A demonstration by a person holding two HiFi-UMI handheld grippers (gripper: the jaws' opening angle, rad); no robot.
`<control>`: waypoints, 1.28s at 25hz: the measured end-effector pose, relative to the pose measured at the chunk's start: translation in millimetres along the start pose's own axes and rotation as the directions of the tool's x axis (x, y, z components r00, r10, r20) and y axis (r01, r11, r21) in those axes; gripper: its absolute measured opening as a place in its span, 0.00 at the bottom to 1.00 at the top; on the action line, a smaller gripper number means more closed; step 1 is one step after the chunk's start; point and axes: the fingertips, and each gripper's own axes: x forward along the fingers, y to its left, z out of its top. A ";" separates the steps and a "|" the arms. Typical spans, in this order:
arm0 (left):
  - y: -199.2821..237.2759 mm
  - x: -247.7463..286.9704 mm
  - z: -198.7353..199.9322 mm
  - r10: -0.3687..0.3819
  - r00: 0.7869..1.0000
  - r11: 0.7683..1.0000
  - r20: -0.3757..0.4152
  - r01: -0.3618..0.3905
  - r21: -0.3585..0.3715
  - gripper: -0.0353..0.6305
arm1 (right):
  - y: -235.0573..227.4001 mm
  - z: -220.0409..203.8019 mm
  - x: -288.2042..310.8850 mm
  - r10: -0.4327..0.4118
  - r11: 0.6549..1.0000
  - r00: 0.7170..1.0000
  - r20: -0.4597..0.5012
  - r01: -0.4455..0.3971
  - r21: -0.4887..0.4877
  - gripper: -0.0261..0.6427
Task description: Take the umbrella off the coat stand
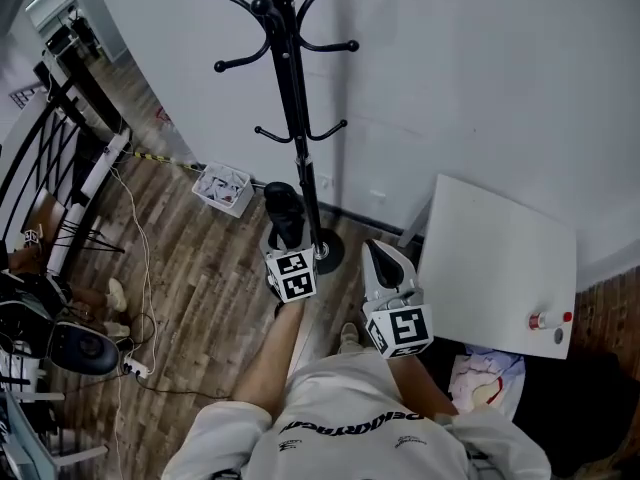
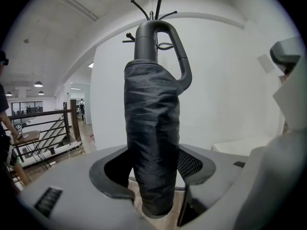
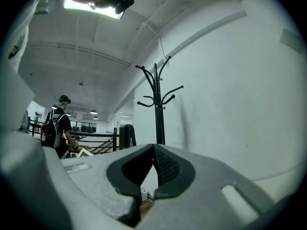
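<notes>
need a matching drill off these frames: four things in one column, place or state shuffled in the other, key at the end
Things
1. umbrella
2. right gripper
3. coat stand
4. white table

Place or state
A. stands on the wood floor against the white wall
B. jaws together, nothing between them
C. near the right gripper, a small red and white object on it
D. folded, upright, clamped in the left gripper

Pairs: 1-D, 2-B, 3-A, 4-C
</notes>
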 end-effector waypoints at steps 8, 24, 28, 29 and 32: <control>5.9 -71.5 28.4 -0.056 0.997 0.996 0.059 0.061 -0.070 0.44 | 41.8 0.7 -18.0 0.021 1.000 1.000 -0.005 -0.021 -0.016 0.04; 11.1 -170.3 74.5 -0.124 0.978 0.988 0.165 0.137 -0.066 0.44 | 70.5 10.8 -34.8 0.021 0.999 0.999 0.026 -0.020 -0.048 0.04; 7.1 -182.4 87.3 -0.135 0.972 0.987 0.191 0.149 -0.059 0.44 | 68.1 15.3 -33.2 0.021 0.999 1.000 0.020 -0.020 -0.038 0.04; 6.2 -184.5 90.1 -0.140 0.970 0.987 0.198 0.153 -0.057 0.44 | 67.0 16.4 -33.1 0.020 0.999 1.000 0.017 -0.019 -0.039 0.04; 4.8 -190.7 95.6 -0.141 0.966 0.987 0.215 0.155 -0.049 0.44 | 64.3 19.5 -33.1 0.019 0.999 1.000 0.017 -0.019 -0.035 0.04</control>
